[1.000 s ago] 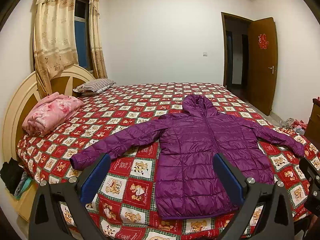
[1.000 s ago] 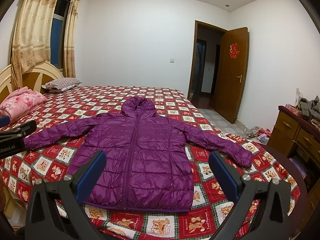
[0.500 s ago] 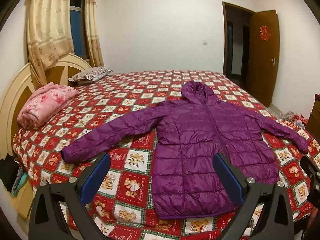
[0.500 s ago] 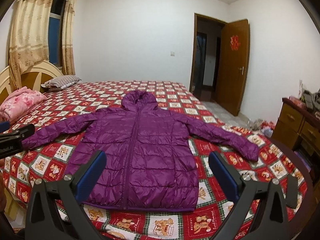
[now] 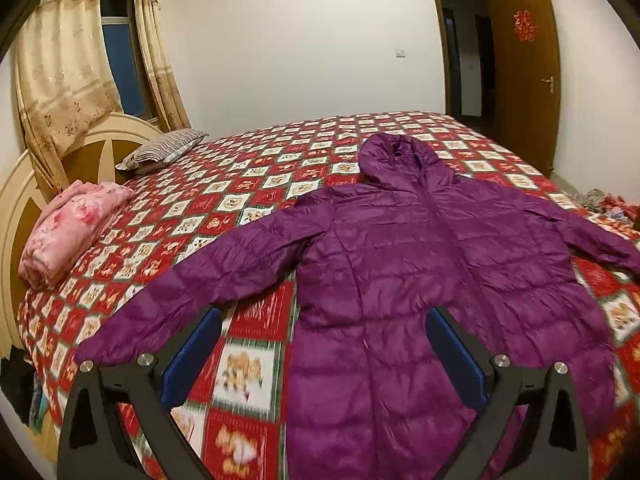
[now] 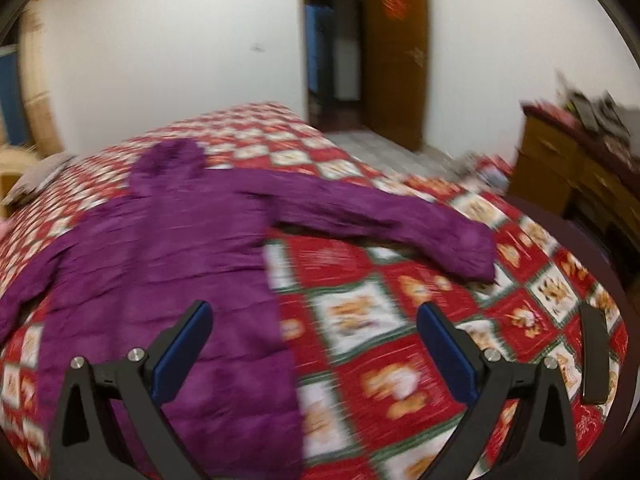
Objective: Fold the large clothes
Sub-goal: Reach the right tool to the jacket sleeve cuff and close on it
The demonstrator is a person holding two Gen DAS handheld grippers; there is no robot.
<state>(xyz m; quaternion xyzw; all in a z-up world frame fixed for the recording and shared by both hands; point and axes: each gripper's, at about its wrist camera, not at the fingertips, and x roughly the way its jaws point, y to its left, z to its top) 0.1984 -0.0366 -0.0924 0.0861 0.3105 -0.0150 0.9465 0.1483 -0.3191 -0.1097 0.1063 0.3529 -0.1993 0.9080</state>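
Jacket (image 5: 420, 280): purple hooded puffer, spread flat on the bed, hood toward the far edge, hem at the near edge, both sleeves stretched outward.
Bed (image 5: 256, 184): covered by a red, white and green checked quilt with bear squares.
Left gripper (image 5: 320, 354): fingers spread wide, nothing between them, hovering above the near edge over the jacket's hem and the quilt beside it.
Right gripper (image 6: 314, 346): fingers spread wide, holding nothing, above the near edge beside the jacket's side seam; view blurred.
Sleeve cuffs: one (image 5: 100, 352) lying near the left gripper's finger, the other (image 6: 472, 252) ending toward the bed's right edge.
Pink bedding (image 5: 72, 228): folded bundle at the headboard side, well apart from the jacket.
Striped pillow (image 5: 164, 152): at the far headboard corner.
Headboard (image 5: 16, 200): cream, curved.
Curtains (image 5: 60, 76): beige, over a dark window.
Door (image 5: 524, 72): brown, standing open beyond the far edge.
Dresser (image 6: 576, 176): wooden, right of the bed, cluttered on top.
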